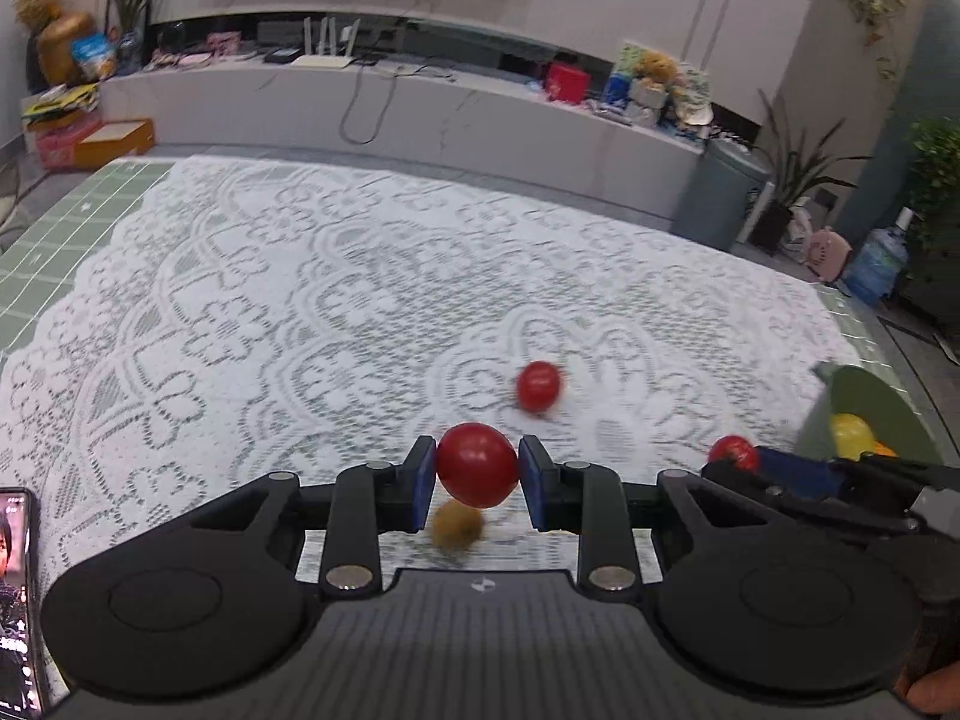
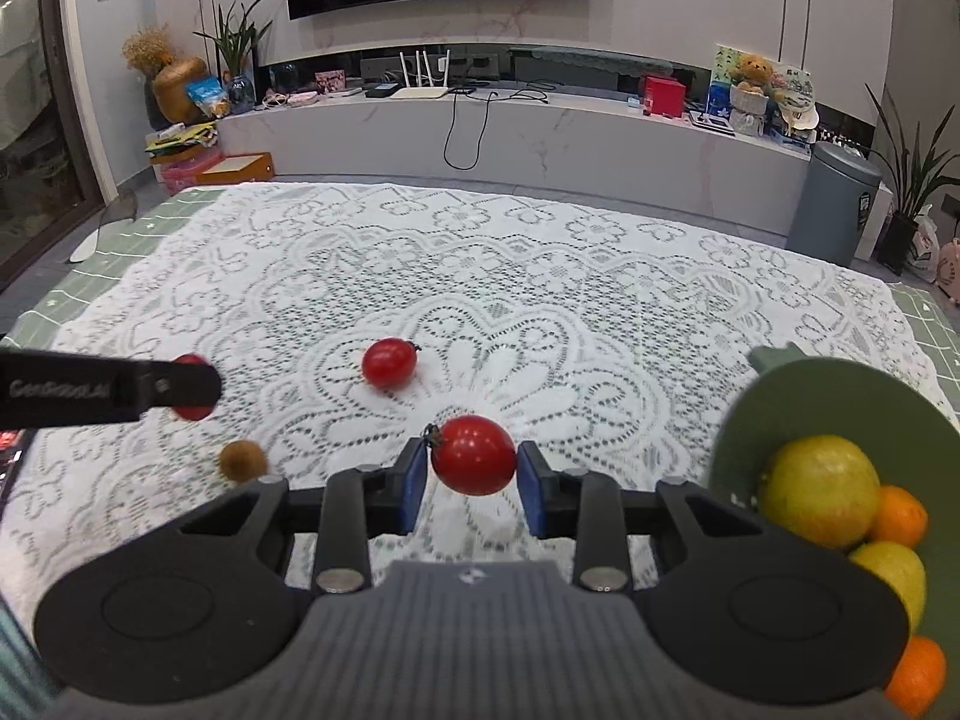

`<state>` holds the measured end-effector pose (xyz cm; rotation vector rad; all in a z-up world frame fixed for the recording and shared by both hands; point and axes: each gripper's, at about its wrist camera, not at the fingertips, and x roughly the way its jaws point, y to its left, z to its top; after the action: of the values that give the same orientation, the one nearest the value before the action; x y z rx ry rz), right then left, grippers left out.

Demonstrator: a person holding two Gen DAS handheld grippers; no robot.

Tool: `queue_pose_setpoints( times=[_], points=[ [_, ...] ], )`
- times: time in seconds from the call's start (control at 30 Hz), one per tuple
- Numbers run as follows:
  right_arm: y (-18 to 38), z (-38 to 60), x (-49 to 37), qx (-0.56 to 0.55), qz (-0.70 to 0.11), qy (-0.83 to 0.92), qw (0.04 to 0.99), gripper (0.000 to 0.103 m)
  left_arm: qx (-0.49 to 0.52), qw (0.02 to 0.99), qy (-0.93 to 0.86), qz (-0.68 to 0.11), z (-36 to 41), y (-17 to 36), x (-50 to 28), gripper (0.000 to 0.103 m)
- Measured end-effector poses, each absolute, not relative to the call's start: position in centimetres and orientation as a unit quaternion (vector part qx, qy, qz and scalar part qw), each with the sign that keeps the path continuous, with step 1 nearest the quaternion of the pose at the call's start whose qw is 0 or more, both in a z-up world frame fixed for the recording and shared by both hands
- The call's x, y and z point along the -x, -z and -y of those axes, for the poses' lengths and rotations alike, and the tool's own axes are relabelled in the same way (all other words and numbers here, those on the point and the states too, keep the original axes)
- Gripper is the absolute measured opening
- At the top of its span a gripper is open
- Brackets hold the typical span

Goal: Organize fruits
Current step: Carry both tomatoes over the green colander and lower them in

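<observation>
Tongs clenched on two cherry tomatoes

Surface (image 2: pixel 540 252) is covered by a white lace cloth (image 1: pixel 300 300) over a green grid mat (image 1: pixel 54 228). Green bowl (image 2: pixel 798 396) is seen at the right edge, loaded with a yellow-green citrus (image 2: pixel 819 489), a lemon (image 2: pixel 894 576) and two oranges (image 2: pixel 900 516). Left tongs (image 1: pixel 477 467) are clenched on a red cherry tomato (image 1: pixel 477 465), held clear of the cloth; both blue pads (image 1: pixel 425 480) are pressed against it. Right tongs (image 2: pixel 474 456) are clenched on a second cherry tomato (image 2: pixel 474 455), stem end turned left, also lifted. A third tomato (image 2: pixel 389 363) is left loose on the cloth, mid-surface. A small brown fruit (image 2: pixel 242 461) lies on the cloth below the left tongs. Phone (image 1: pixel 15 600) is seen at the left edge.
</observation>
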<state>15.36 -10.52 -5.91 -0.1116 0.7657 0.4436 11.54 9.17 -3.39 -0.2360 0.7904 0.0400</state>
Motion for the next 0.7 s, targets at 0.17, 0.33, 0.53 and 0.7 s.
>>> queue_pose_setpoints(
  times=[0.17,0.33,0.53,0.7],
  points=[
    [4.7,11.8,-13.6,0.048,-0.361,-0.218,0.906,0.028,0.12,0.916,0.01,-0.383,-7.2,2.6,-11.0,0.033],
    [3.8,13.4,-12.3,0.041,-0.35,-0.217,0.911,0.028,0.104,0.919,0.032,-0.378,-5.1,1.8,-10.3,0.033],
    [3.1,15.8,-10.8,0.03,-0.342,-0.203,0.917,0.028,0.083,0.922,0.055,-0.373,-2.6,1.1,-9.6,0.033],
    [2.8,18.1,-9.7,0.02,-0.335,-0.181,0.924,0.028,0.069,0.922,0.078,-0.374,-0.3,0.8,-9.3,0.033]
  ],
)
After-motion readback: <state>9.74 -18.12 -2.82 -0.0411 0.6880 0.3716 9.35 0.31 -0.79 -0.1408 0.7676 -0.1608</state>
